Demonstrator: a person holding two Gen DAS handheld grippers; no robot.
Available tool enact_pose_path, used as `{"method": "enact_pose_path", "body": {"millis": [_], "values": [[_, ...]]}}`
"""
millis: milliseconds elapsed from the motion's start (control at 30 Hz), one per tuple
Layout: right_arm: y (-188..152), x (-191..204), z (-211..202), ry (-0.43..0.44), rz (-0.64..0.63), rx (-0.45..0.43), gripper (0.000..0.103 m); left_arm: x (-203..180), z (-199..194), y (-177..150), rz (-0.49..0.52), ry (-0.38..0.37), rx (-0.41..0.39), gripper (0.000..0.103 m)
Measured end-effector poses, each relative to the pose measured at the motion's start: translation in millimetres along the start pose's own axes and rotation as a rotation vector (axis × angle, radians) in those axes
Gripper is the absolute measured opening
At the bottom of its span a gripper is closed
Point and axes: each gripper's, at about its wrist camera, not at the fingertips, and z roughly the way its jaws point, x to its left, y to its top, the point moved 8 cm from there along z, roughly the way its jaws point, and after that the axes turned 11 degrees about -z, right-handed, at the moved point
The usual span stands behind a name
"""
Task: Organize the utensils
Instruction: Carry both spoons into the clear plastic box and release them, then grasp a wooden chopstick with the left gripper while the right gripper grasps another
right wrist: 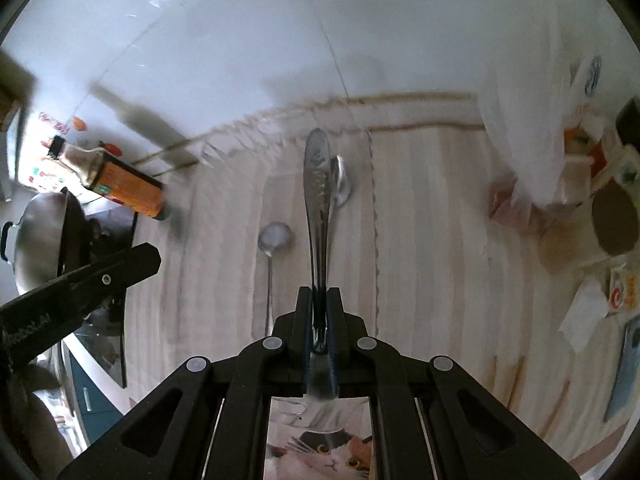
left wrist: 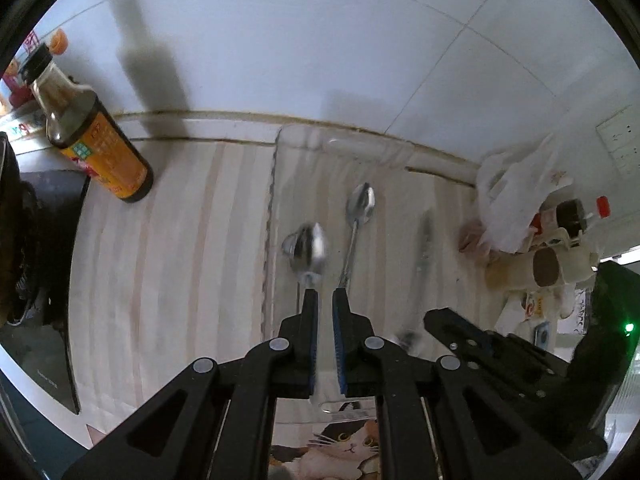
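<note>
A clear plastic tray (left wrist: 274,184) lies on the striped counter. Two metal spoons rest in it, one (left wrist: 308,246) just beyond my left fingertips and one (left wrist: 362,204) farther back. My left gripper (left wrist: 325,300) hovers over the tray, its jaws nearly together with nothing between them. My right gripper (right wrist: 319,296) is shut on a metal utensil (right wrist: 316,184), whose patterned handle points away over the tray (right wrist: 374,208). Both spoons also show here, one (right wrist: 274,236) to the left of the handle and one (right wrist: 343,184) partly behind it. The utensil's other end is hidden under the jaws.
A soy sauce bottle (left wrist: 100,148) stands at the back left beside a stove with a metal pan (right wrist: 40,236). A white plastic bag (left wrist: 516,192), a cardboard roll (left wrist: 546,266) and packets crowd the right. A cat picture (left wrist: 348,444) lies at the near edge.
</note>
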Motion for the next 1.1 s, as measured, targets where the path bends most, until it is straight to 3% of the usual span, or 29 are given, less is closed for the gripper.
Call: {"method": "enact_pose_path", "body": {"millis": [67, 100, 133, 233, 367, 433, 467, 567, 900, 967, 1000, 1100], "values": [[-2.0, -4.5, 0.2, -0.002, 0.013, 0.001, 0.019, 5.6, -1.6, -1.3, -0.007, 0.018, -0.012, 0.012], [-3.5, -8.3, -1.3, -0.009, 0.025, -0.003, 0.027, 9.5, -5.0, -2.9, -0.003, 0.044, -0.035, 0.020], [-4.5, -10.8, -2.9, -0.012, 0.032, -0.006, 0.029, 12.3, -6.9, -2.7, 0.000, 0.058, -0.049, 0.033], [-11.6, -21.7, -18.7, -0.039, 0.050, -0.034, 0.035, 23.9, -19.2, -9.3, -0.010, 0.096, -0.116, 0.058], [-27.5, -39.4, -44.1, -0.077, 0.082, -0.076, 0.049, 36.4, -32.4, -27.5, -0.008, 0.154, -0.207, 0.068], [-39.9, -52.3, -57.7, -0.087, 0.107, -0.105, 0.059, 39.5, -36.3, -38.0, -0.003, 0.167, -0.243, 0.080], [-46.1, -58.8, -63.9, -0.090, 0.118, -0.123, 0.061, 40.5, -38.0, -43.2, 0.001, 0.171, -0.263, 0.082], [-63.9, -77.6, -80.9, -0.131, 0.131, -0.172, 0.066, 41.6, -37.0, -60.3, 0.015, 0.181, -0.296, 0.100], [-152.5, -155.5, -102.1, -0.225, 0.263, -0.153, 0.066, 19.1, 17.8, -131.5, 0.105, 0.240, -0.164, 0.103], [-170.5, -171.7, -99.7, -0.235, 0.299, -0.135, 0.056, 6.7, 32.2, -150.6, 0.142, 0.247, -0.122, 0.103], [-178.8, -178.2, -96.9, -0.238, 0.316, -0.119, 0.046, 1.3, 38.6, -158.7, 0.155, 0.242, -0.105, 0.103], [-201.3, -191.7, -87.5, -0.220, 0.358, -0.084, 0.033, -19.1, 62.8, -183.0, 0.202, 0.217, -0.037, 0.100]]}}
